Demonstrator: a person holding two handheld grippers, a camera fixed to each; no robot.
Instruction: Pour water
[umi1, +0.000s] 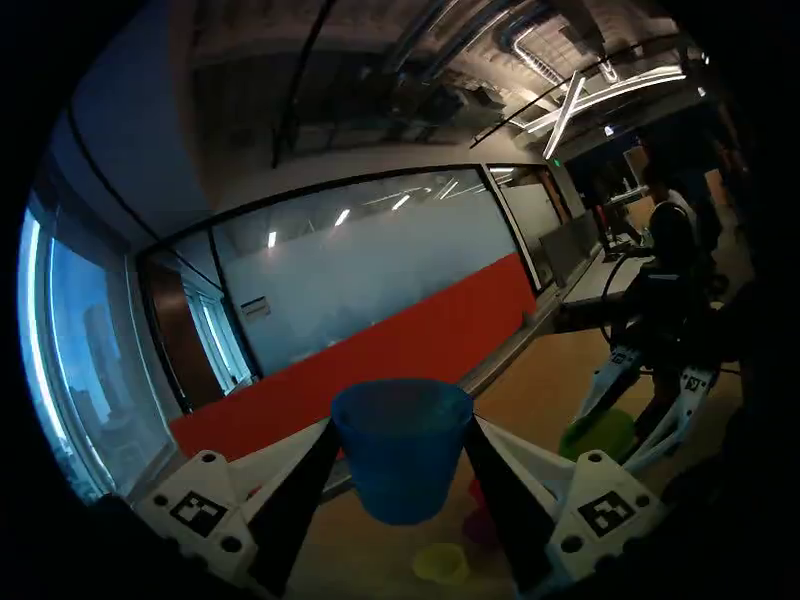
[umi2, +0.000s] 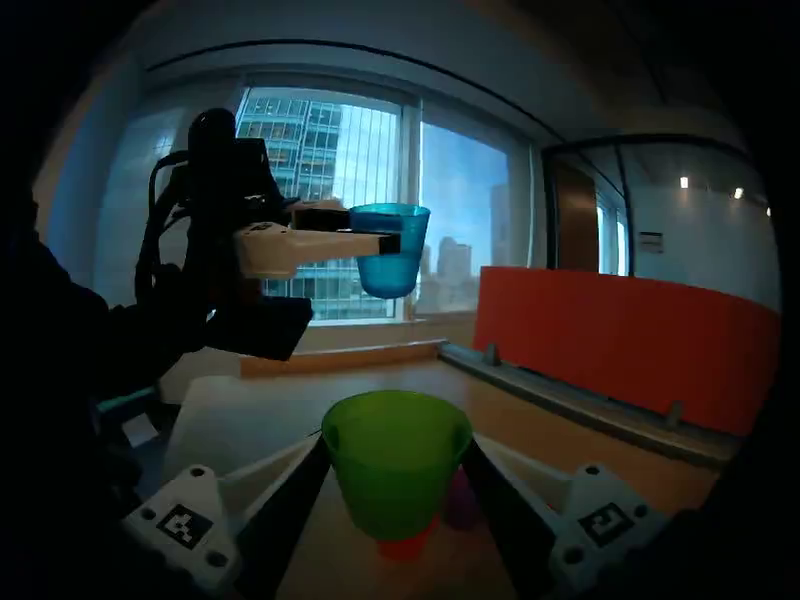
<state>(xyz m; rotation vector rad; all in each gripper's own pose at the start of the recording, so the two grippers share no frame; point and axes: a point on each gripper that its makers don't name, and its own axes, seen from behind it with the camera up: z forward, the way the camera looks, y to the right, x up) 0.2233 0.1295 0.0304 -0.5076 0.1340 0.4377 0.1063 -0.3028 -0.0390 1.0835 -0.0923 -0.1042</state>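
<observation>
- Clamped the blue cup (umi1: 402, 470) between both fingers of the left gripper (umi1: 402, 440), upright with a level rim; judged a carry posture, with nothing tipped out yet.
- Clamped the green cup (umi2: 397, 475) between both fingers of the right gripper (umi2: 397, 465), upright too, mouth facing up; likely presented as the receiver.
- In the right gripper view, showed the blue cup raised higher than the green one, off to its left and well apart; probably lifted so its lip could clear the green rim before tilting.
- Could not tell the water level in either cup.
- Held the green cup low over the tabletop (umi2: 560, 430), above a red cup (umi2: 405, 547) and beside a purple cup (umi2: 460, 500); risked nudging both if lowered.
- Left open air between the two grippers, enough for the blue cup to travel across and down.
- Bounded the tabletop's far side with a grey rail (umi2: 530, 385) and a red partition (umi2: 620, 340); offered less slack that way than toward the middle.
</observation>
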